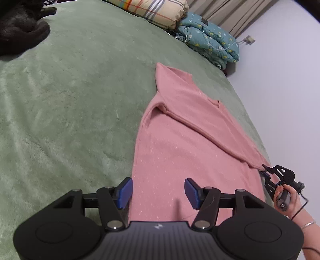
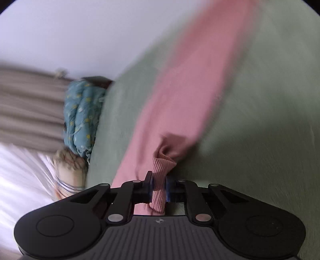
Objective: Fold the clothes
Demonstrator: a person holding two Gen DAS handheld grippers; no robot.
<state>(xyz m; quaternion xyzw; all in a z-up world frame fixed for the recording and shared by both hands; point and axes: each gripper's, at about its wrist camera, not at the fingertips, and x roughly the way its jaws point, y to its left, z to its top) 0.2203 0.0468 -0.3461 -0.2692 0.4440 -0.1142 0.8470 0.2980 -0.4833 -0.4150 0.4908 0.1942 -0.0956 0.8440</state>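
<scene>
A pink sweater lies spread on the green blanket, one sleeve folded across its body toward the right. My left gripper hovers open over the sweater's near hem, nothing between its blue pads. In the left wrist view my right gripper sits at the sweater's right edge, held by a hand. The right wrist view, blurred, shows my right gripper shut on the ribbed pink cuff, with the sleeve stretching away over the blanket.
A dark garment lies at the blanket's far left corner. A plaid quilt and a blue flowered quilt are stacked at the far edge by the curtain. A white wall runs close along the right.
</scene>
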